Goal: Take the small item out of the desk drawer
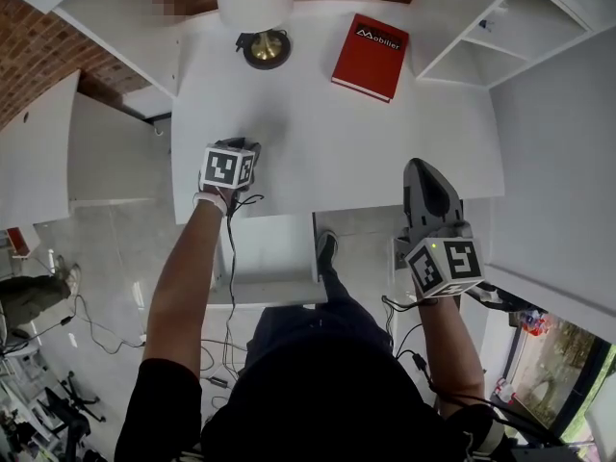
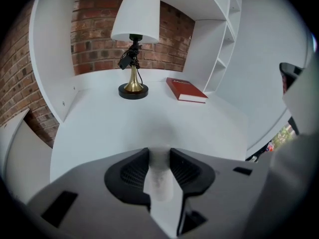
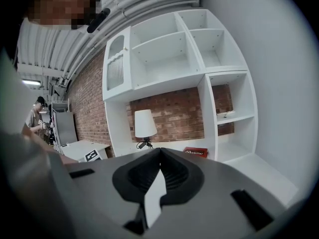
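Note:
The desk drawer (image 1: 274, 258) stands pulled out under the front edge of the white desk (image 1: 385, 133); what shows of its inside looks bare white. My left gripper (image 1: 241, 150) hovers low over the desk's front left part. In the left gripper view, my left gripper (image 2: 159, 156) has its jaws closed on a small whitish item (image 2: 159, 176) that fills the narrow gap between the pads. My right gripper (image 1: 422, 167) hangs by the desk's front right edge. My right gripper (image 3: 159, 152) is shut, its tips touching with nothing between them.
A lamp with a brass base (image 1: 266, 46) and a red book (image 1: 372, 56) stand at the back of the desk. White shelving (image 1: 500, 27) rises at the right, a side cabinet (image 1: 87, 142) at the left. Cables lie on the floor (image 1: 96, 335). A person stands far left (image 3: 37, 117).

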